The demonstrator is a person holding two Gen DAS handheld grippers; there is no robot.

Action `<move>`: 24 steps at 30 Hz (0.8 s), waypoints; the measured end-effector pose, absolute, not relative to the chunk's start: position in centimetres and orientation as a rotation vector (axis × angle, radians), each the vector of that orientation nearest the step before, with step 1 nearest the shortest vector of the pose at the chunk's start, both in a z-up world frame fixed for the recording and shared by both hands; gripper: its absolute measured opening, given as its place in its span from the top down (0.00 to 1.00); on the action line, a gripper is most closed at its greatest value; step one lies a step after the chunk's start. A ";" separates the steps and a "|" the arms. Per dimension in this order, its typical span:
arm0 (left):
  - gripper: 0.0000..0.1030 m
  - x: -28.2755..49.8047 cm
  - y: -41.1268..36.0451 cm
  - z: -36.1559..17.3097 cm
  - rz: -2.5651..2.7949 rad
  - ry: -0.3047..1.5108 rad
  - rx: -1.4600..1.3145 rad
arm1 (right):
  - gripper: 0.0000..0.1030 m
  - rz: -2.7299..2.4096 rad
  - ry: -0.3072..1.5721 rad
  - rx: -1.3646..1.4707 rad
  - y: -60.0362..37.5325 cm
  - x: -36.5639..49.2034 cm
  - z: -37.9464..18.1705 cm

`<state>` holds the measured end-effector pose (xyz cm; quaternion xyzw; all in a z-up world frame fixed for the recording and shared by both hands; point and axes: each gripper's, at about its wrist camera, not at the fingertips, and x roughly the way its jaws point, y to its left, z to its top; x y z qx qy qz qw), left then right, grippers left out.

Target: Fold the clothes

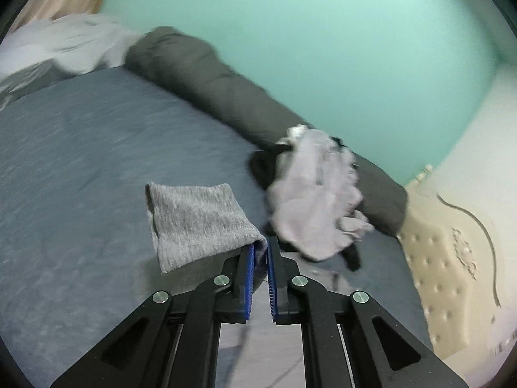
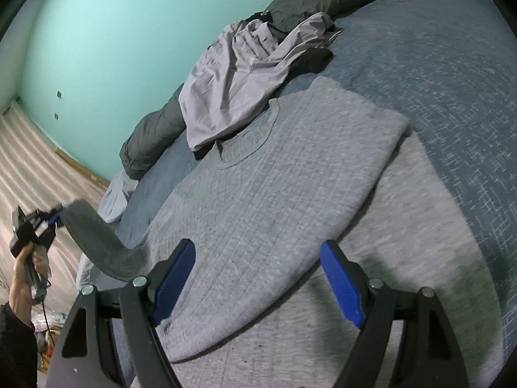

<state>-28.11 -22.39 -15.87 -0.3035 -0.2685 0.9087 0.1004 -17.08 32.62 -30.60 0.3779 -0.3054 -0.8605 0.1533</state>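
Grey sweater [image 2: 278, 194] lies spread on the blue bedspread [image 2: 436, 74], one sleeve [image 1: 200, 223] lifted in the pinched left tool [image 1: 261, 252], which I'd carry flat across the chest while the wide right tool [image 2: 258, 252] hovers, beside crumpled lilac clothes [image 2: 232, 74] under a mint wall [image 2: 113, 32].

left wrist: bed [image 1: 80, 135] viewed low toward teal wall [image 1: 323, 32] | right wrist: close above bed | shared: lilac garment [image 2: 232, 74]
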 end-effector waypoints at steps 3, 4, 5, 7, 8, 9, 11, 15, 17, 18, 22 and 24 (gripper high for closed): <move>0.93 -29.4 -17.5 -13.9 2.630 -0.738 -0.864 | 0.22 -2.460 -0.892 1.076 33.5 -17.0 -30.4; 0.93 -29.7 -15.9 -13.3 2.605 -0.718 -0.857 | 0.22 -2.457 -0.897 1.075 33.8 -17.0 -30.4; 0.93 -29.9 -14.4 -12.9 2.585 -0.696 -0.850 | 0.22 -2.457 -0.902 1.074 34.2 -16.9 -30.3; 0.93 -30.1 -10.4 -12.0 2.532 -0.626 -0.837 | 0.22 -2.466 -0.911 1.071 35.0 -16.7 -30.2; 0.93 -30.2 -8.7 -11.7 2.508 -0.595 -0.832 | 0.22 -2.470 -0.918 1.069 35.4 -16.7 -30.2; 0.93 -29.9 -6.9 -11.3 2.479 -0.564 -0.830 | 0.22 -2.472 -0.928 1.069 35.7 -16.6 -30.2; 0.92 -29.3 -2.6 -11.3 2.408 -0.474 -0.841 | 0.22 -2.476 -0.948 1.069 36.4 -16.4 -30.2; 0.92 -27.1 5.1 -14.7 2.252 -0.286 -0.934 | 0.22 -2.483 -0.988 1.069 37.7 -16.1 -30.2; 0.92 -26.0 7.9 -17.9 2.192 -0.238 -1.001 | 0.22 -2.487 -1.009 1.069 38.4 -15.9 -30.2; 0.92 -25.6 8.9 -19.9 2.169 -0.213 -1.042 | 0.22 -2.488 -1.019 1.068 38.7 -15.9 -30.2; 0.93 -23.7 11.2 -26.1 2.116 -0.173 -1.147 | 0.22 -2.489 -1.037 1.075 39.4 -15.8 -30.3; 0.93 -22.6 11.7 -27.9 2.100 -0.144 -1.178 | 0.22 -2.484 -1.046 1.086 39.6 -15.8 -30.6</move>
